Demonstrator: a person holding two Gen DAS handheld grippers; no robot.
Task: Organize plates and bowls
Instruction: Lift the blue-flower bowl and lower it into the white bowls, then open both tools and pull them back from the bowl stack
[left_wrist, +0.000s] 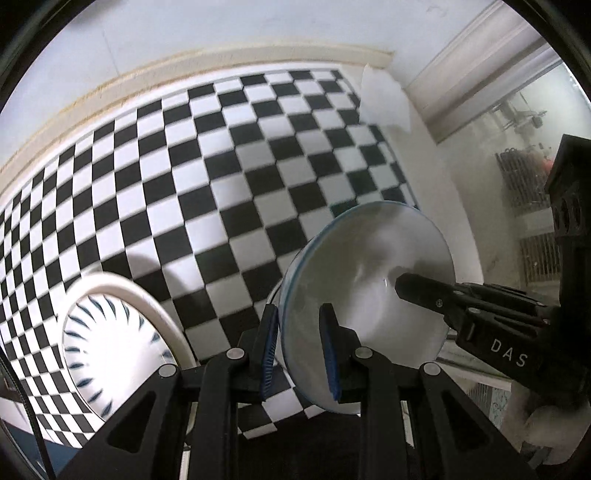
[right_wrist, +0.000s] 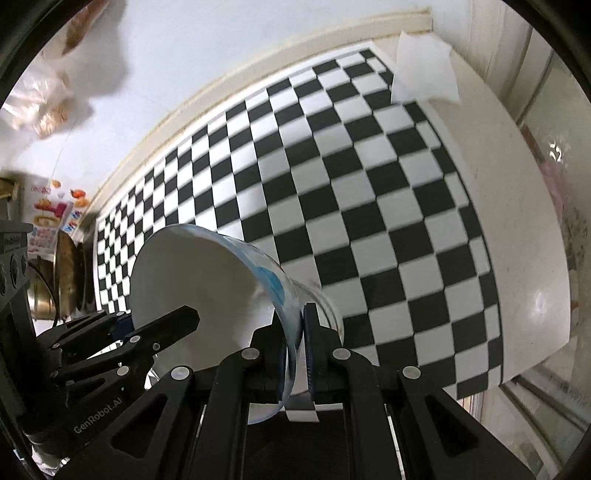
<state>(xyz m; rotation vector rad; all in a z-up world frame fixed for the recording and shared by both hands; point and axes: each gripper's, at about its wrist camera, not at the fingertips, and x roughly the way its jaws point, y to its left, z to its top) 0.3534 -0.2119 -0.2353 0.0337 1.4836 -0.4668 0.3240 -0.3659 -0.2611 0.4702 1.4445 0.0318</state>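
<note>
A white bowl with a blue rim (left_wrist: 369, 280) hangs tilted above the checkered tablecloth (left_wrist: 221, 166), gripped from both sides. My left gripper (left_wrist: 298, 328) is shut on its near rim, one blue pad inside and one outside. My right gripper (left_wrist: 404, 286) comes in from the right and clamps the opposite rim. In the right wrist view the same bowl (right_wrist: 199, 280) shows blue markings on its outside, with my right gripper (right_wrist: 295, 332) shut on its rim and my left gripper (right_wrist: 155, 321) on the far side. A white plate with blue dashes (left_wrist: 110, 343) lies lower left.
A white paper napkin (right_wrist: 421, 70) lies at the table's far corner. The white table edge (right_wrist: 517, 240) runs down the right side. A metal pot (right_wrist: 48, 288), a printed box (right_wrist: 48, 214) and a plastic bag (right_wrist: 40, 99) stand along the left by the wall.
</note>
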